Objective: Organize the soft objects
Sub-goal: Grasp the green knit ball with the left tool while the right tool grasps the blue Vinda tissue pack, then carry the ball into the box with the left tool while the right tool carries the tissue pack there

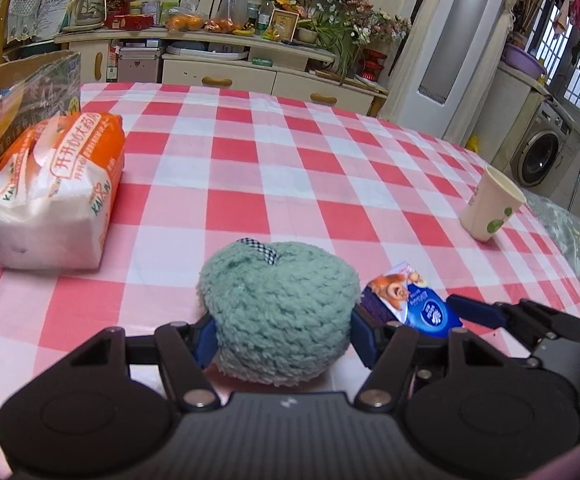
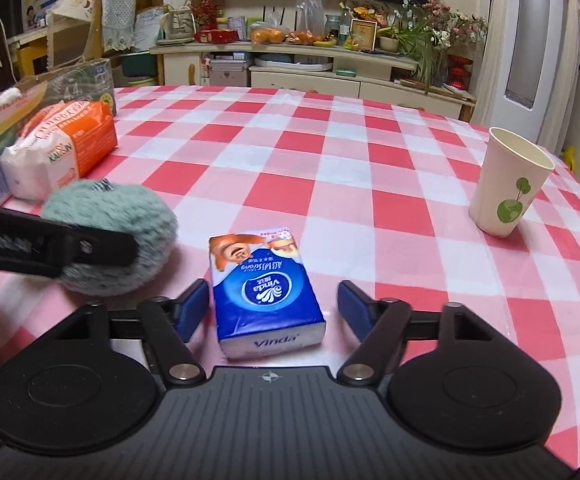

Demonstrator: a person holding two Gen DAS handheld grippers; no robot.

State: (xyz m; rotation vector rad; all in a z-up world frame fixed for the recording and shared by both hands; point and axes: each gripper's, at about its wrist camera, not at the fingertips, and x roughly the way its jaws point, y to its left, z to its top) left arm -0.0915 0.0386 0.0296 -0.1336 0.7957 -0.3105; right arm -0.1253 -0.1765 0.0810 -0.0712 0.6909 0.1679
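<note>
Meanwhile, left gripper (image 1: 282, 338) clamps fuzzy green pouf (image 1: 280, 314); right gripper (image 2: 272, 304) jaws apart, straddling blue tissue pack (image 2: 268, 294) on checked tablecloth (image 2: 329, 168).

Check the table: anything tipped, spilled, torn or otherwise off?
Nothing stands out. The paper cup stands upright, no spill on the checked tablecloth. The blue Vinda tissue pack lies flat and intact between the right gripper's open jaws. The left gripper squeezes the green fuzzy puff.

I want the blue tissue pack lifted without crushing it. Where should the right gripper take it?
Across its two long sides, near the middle, coming from the near short end as the right gripper is. The tissue pack lies flat, lengthwise between the open jaws, gaps either side.
</note>
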